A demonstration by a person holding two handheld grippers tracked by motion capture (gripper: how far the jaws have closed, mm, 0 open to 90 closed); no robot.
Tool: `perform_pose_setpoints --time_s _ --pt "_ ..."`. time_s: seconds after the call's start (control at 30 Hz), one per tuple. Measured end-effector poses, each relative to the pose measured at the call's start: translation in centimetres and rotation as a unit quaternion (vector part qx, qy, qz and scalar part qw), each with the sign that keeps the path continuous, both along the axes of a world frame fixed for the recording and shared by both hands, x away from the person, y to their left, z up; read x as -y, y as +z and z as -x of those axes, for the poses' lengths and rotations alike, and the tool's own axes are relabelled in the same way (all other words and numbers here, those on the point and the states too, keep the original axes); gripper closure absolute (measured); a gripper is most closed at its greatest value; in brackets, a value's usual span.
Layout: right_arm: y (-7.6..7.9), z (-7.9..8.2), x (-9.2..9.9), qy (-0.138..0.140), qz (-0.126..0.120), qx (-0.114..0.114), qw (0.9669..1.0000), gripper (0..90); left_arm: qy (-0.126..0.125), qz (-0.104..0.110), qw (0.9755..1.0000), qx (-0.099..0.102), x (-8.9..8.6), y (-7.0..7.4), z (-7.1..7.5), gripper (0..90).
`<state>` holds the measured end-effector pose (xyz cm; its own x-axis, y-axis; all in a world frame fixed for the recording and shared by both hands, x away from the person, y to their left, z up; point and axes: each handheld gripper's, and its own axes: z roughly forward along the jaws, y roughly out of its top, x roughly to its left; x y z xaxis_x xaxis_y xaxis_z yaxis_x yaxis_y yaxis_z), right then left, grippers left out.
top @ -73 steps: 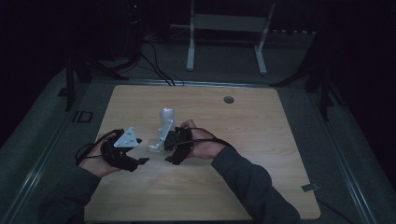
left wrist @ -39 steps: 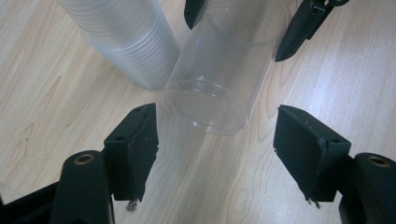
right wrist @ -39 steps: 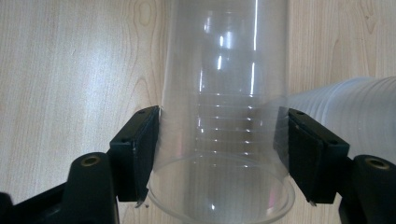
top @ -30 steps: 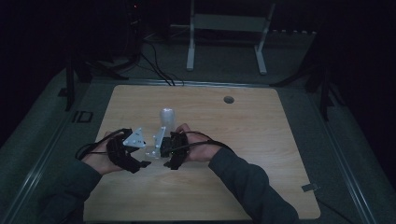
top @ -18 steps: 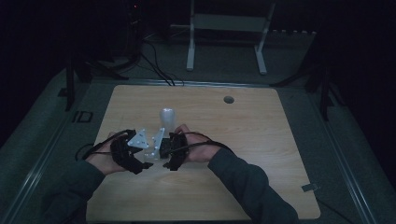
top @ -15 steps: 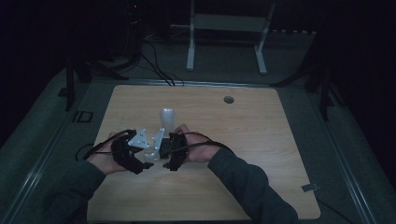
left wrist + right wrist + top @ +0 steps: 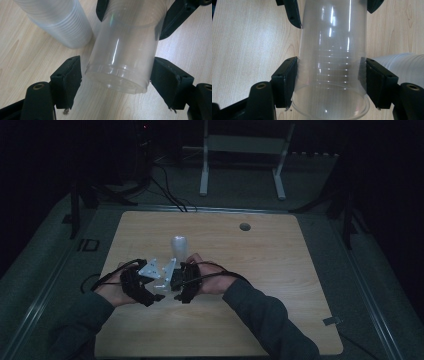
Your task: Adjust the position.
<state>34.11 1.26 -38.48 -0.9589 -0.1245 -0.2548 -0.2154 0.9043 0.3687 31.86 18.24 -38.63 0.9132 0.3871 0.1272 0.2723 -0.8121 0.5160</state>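
A clear cup (image 7: 332, 75) is clamped at its rim end by the right gripper (image 7: 329, 82) near the table's (image 7: 280, 270) seven o'clock, while the left gripper's (image 7: 115, 82) jaws, just opened, stand slack around its base, so the hand-over looks complete

R tool (image 7: 329, 83) clamps clear cup (image 7: 332, 50).

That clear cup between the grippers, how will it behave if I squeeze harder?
The clear cup looks thin-walled, so it would probably flex or crumple. Its glossy sides suggest it may slip from the right gripper. Being empty, it is likely very light.
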Motion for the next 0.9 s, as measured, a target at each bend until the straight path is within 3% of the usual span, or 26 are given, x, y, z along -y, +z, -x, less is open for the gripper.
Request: perform_pose_setpoints --time_s 0.37,0.63,0.9 --pt "-0.09 0.05 -0.09 0.006 0.002 0.003 1.0000 31.1 -0.005 -0.004 0.9999 -0.015 -0.13 -0.41 -0.12 38.3" --pt "-0.12 0.03 0.03 -0.001 -0.003 0.004 1.0000 18.7 -0.002 -0.001 0.9999 -0.010 -0.25 -0.47 -0.07 41.1" --pt "0.47 -0.06 0.35 -0.008 -0.023 0.005 0.9997 13.9 0.009 0.000 0.9999 -0.008 -0.59 -0.89 -0.22 41.4"
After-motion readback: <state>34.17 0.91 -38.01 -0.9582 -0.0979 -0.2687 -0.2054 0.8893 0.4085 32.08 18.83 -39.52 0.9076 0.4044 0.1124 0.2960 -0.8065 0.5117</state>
